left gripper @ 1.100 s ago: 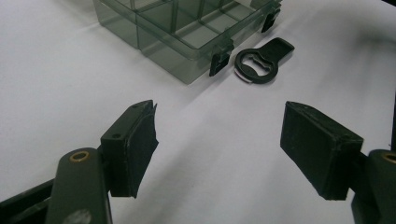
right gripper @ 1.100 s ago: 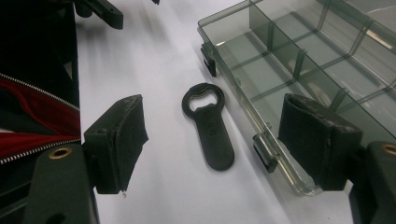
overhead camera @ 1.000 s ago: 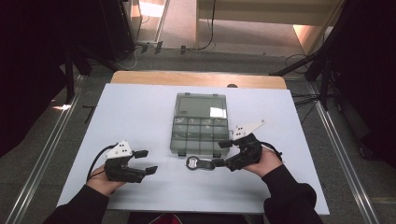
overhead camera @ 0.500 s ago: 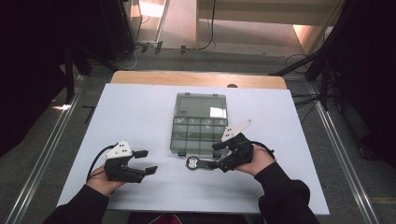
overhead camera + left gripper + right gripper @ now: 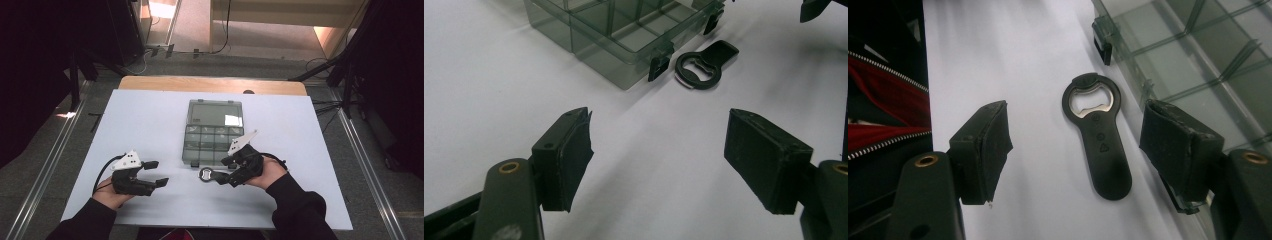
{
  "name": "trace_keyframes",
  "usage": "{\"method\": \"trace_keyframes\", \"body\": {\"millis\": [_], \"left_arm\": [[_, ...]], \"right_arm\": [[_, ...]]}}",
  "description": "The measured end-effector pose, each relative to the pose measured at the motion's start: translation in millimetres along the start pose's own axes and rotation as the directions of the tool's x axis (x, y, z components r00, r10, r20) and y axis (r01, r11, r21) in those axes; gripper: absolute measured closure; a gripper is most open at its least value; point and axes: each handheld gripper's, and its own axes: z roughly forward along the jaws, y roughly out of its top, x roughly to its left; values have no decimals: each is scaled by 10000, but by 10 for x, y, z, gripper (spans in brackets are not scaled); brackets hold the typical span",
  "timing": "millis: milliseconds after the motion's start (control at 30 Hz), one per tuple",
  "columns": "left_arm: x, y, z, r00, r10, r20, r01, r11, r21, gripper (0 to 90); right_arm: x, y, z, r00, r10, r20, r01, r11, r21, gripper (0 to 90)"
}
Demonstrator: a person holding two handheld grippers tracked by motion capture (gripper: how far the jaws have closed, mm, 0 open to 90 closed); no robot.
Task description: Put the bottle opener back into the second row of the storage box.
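A white table top [image 5: 145, 125] on a wooden table carries two things: a clear smoky plastic box [image 5: 212, 132] with compartments, its lid shut, near the middle, and a black bottle opener [image 5: 209, 175] lying flat just beside the box's near edge

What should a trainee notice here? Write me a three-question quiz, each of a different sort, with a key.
1. True or false: the right gripper is clamped on the black plastic bottle opener with a metal ring.
2. Where does the opener lie? A: inside the clear grey plastic compartment box. B: on the white table, beside the box's front edge. C: between the left gripper's jaws.
3. What state is the left gripper in?

Key
1. False: its jaws, which have just been closing, stand on either side of the opener, and the pads do not touch it.
2. B.
3. Open, holding nothing.
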Motion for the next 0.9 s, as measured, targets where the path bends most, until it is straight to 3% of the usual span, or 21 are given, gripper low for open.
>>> {"method": "trace_keyframes", "body": {"millis": [467,900], "left_arm": [[-5,0,-2,10000,-16,2,16,10000,-31,268],[-6,-1,-2,10000,-12,17,12,10000,-45,268]], "right_arm": [[31,24,141,9991,-145,393,116,9974,717,333],[7,29,329,9978,-418,516,339,9887,1457,367]]}}
